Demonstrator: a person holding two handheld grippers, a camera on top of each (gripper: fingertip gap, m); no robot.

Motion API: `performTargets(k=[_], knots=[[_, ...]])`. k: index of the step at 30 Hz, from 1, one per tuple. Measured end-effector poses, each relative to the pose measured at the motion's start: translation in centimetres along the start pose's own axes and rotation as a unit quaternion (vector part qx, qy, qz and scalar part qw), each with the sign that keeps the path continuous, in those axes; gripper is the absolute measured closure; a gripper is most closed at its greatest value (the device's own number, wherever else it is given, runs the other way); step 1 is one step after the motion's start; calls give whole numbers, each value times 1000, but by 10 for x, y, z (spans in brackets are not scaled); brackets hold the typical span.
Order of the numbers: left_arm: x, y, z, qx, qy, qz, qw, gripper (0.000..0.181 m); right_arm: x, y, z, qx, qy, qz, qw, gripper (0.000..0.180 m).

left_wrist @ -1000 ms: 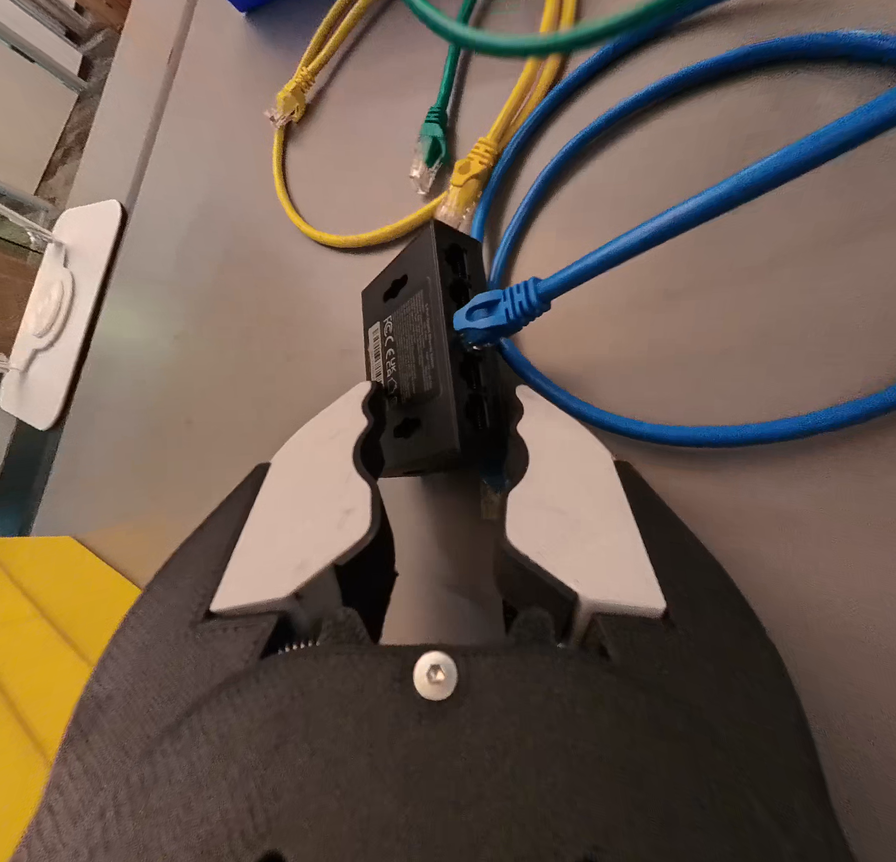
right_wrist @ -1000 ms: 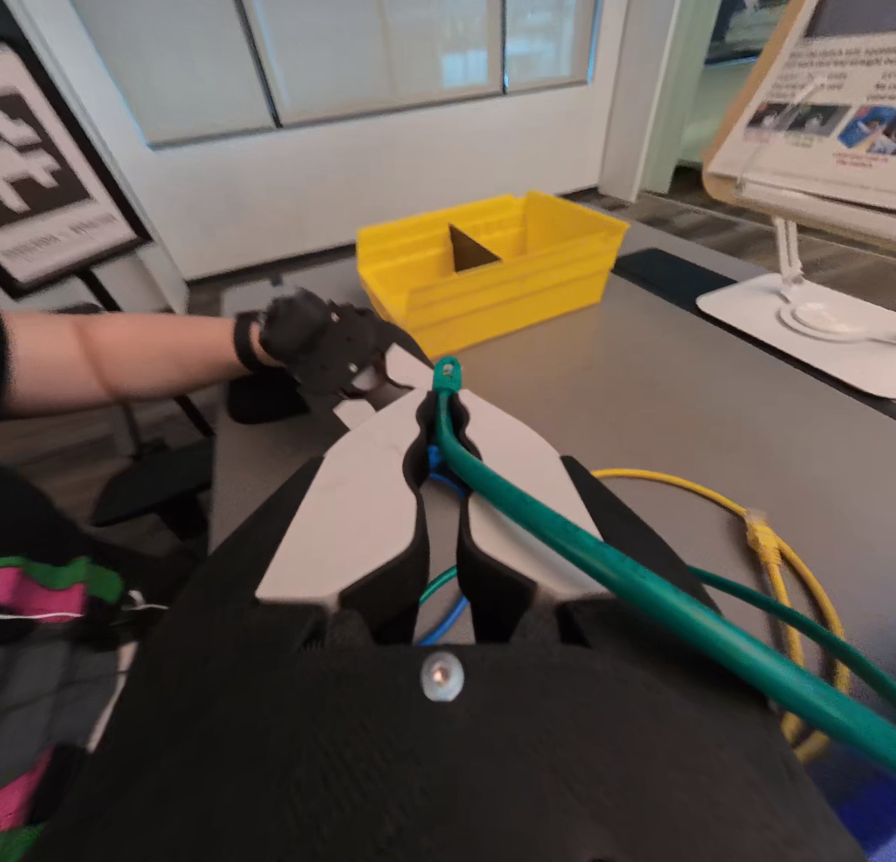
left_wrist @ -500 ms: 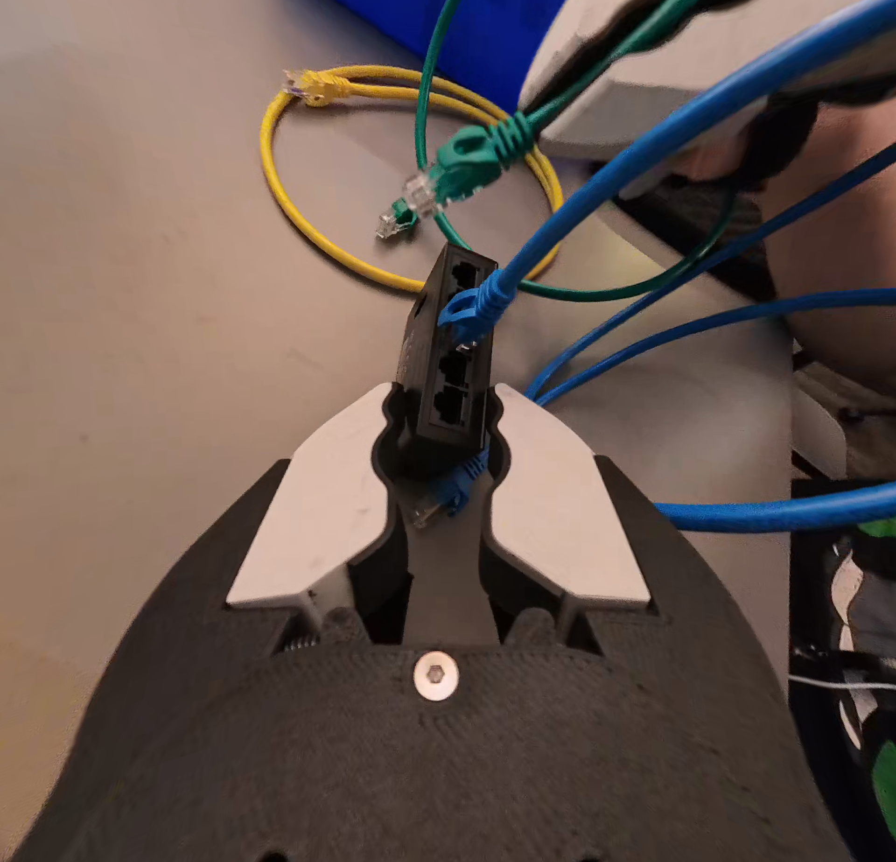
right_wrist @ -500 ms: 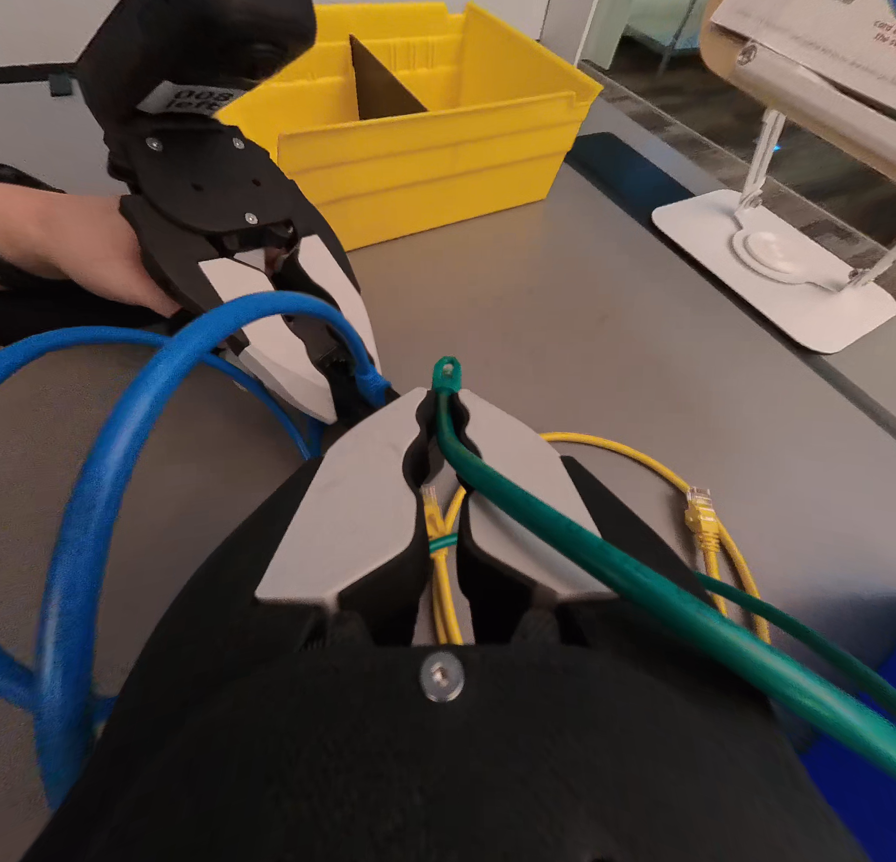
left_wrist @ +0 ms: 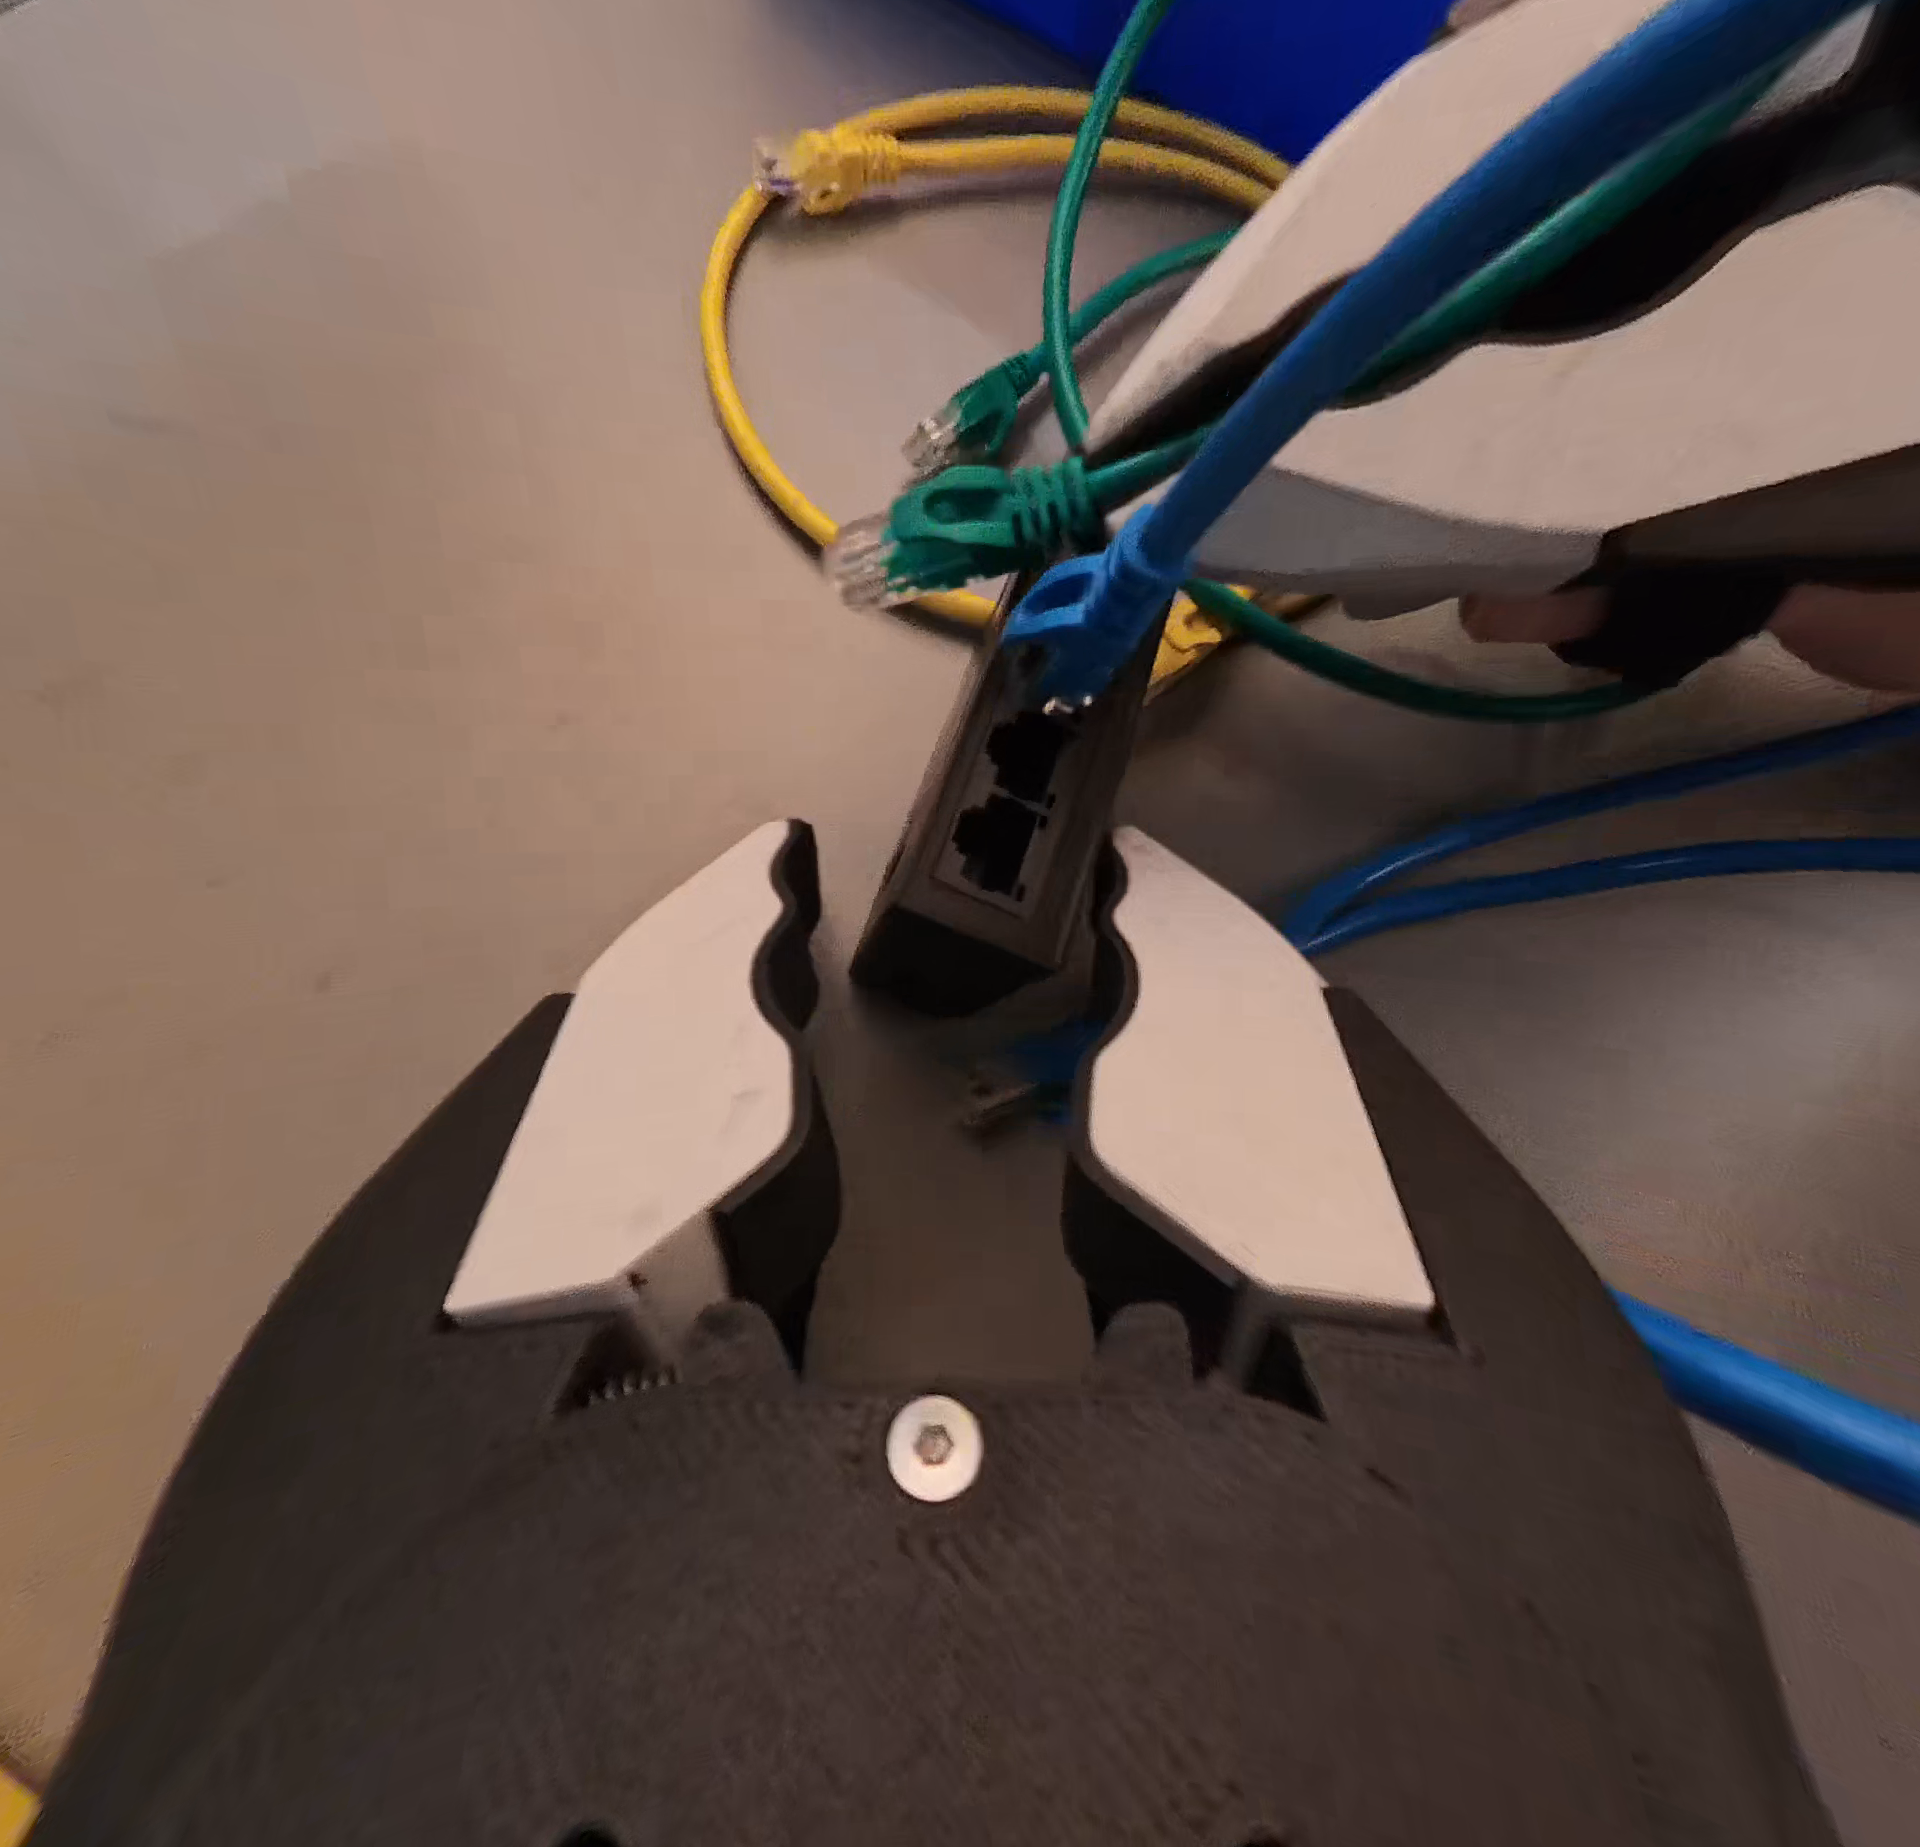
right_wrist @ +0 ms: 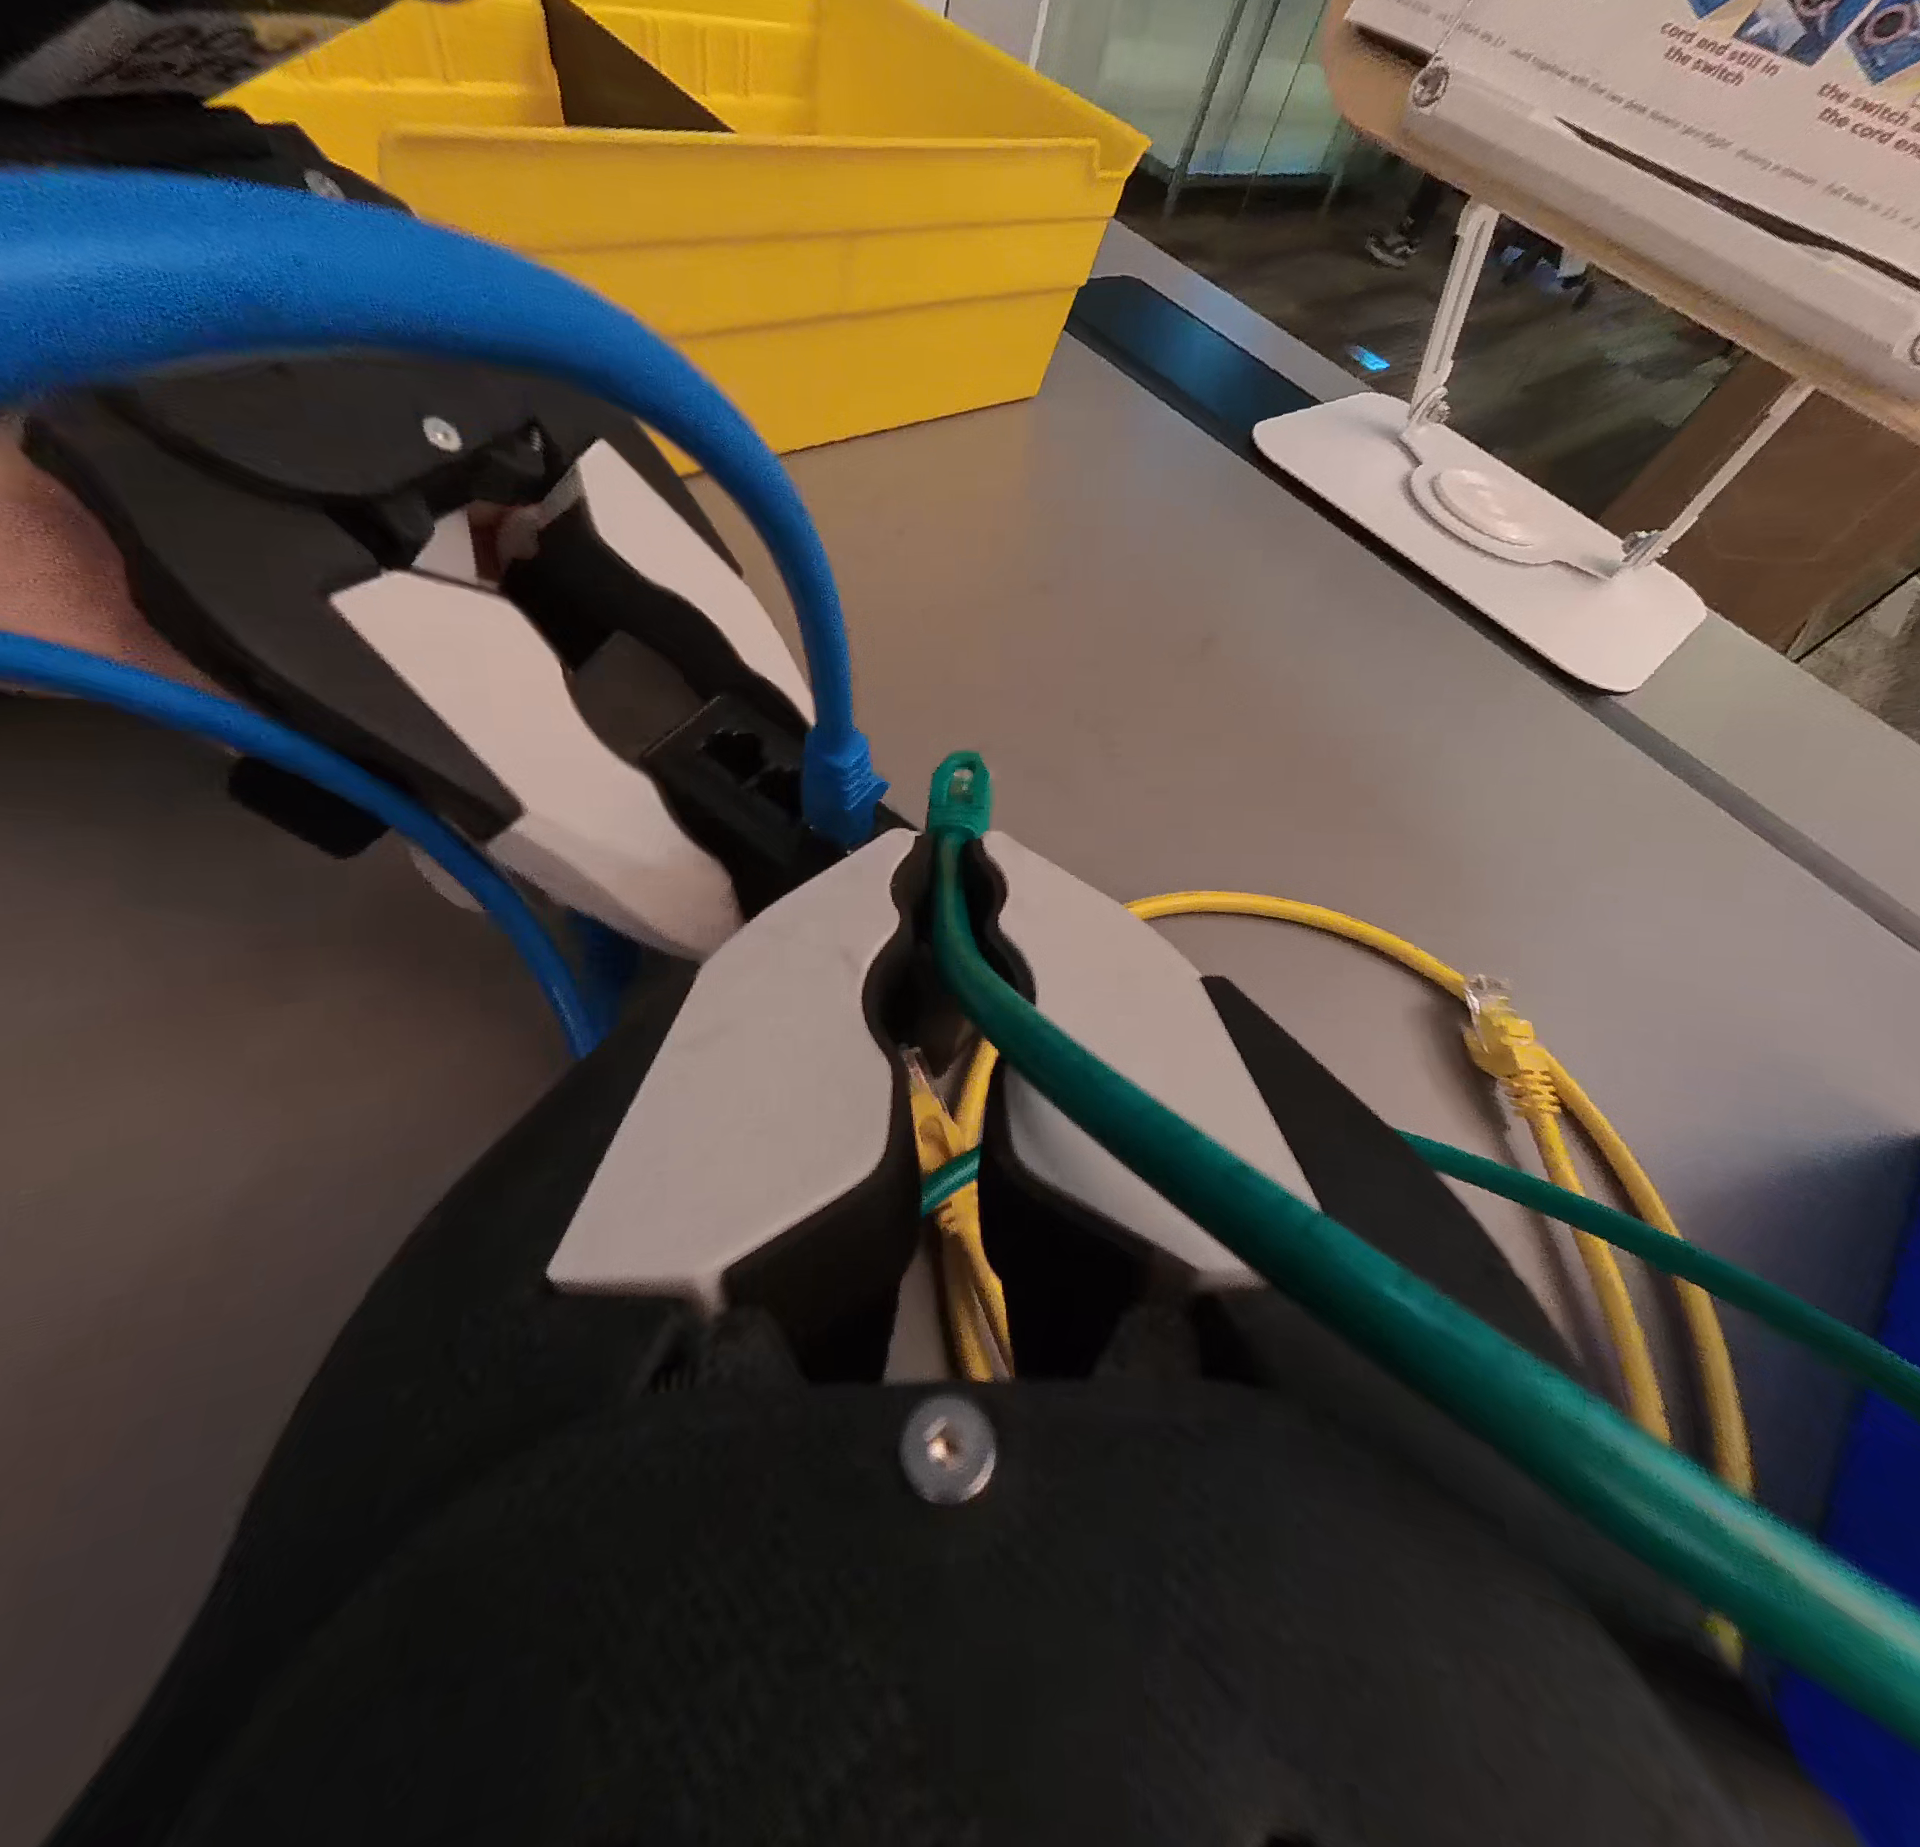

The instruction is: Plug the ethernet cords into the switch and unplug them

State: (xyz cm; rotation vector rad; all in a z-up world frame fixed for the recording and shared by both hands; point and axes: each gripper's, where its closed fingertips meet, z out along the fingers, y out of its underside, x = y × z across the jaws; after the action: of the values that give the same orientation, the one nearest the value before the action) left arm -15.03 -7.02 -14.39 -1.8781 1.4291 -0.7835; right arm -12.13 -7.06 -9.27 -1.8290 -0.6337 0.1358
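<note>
Between the left gripper's point(left_wrist: 951, 904) spread grey fingers stands the small black plastic switch point(left_wrist: 1003, 841), tilted, touching only the right one; light and rigid, it likely slips unless clamped across its flat sides. Just beyond it, the right gripper point(right_wrist: 940, 847) pinches the springy green ethernet cord point(right_wrist: 1143, 1091) behind its plug (brittle clip). Farther off, the yellow divided bin point(right_wrist: 790, 270) shows no contents.

Grey tabletop point(right_wrist: 1195, 654), glass partition point(right_wrist: 1174, 41) behind, dark wood-look floor point(right_wrist: 1320, 249), white stand base point(right_wrist: 1475, 540) at table edge
</note>
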Motion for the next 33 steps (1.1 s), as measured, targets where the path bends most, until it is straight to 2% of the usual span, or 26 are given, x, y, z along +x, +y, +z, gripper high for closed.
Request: performTargets(k=[1, 5, 11, 12, 15, 25, 28, 30, 33], knots=[[1, -1, 2, -2, -2, 12, 1000, 127, -1, 2, 1, 1, -2, 3, 1000, 173], [2, -12, 10, 10, 8, 27, 1000, 121, 1, 2, 2, 10, -5, 12, 1000, 173], [3, -2, 26, -51, 22, 62, 997, 112, 3, 4, 5, 11, -9, 27, 1000, 173], [4, -2, 27, -51, 21, 68, 996, 114, 3, 4, 5, 11, -10, 28, 1000, 173], [8, -4, 23, -39, 49, 54, 997, 137, 2, 3, 4, 16, -15, 32, 999, 173], [0, 3, 19, -50, 26, 80, 995, 145, 3, 4, 7, 15, -18, 40, 999, 173], [1, 3, 20, -50, 29, 86, 995, 136, 5, 5, 7, 16, -22, 48, 998, 173], [3, 2, 20, -47, 41, 86, 994, 148, 5, 5, 7, 16, -22, 50, 998, 173], [5, 2, 20, -46, 44, 92, 994, 150, 5, 4, 7, 17, -21, 48, 998, 173]])
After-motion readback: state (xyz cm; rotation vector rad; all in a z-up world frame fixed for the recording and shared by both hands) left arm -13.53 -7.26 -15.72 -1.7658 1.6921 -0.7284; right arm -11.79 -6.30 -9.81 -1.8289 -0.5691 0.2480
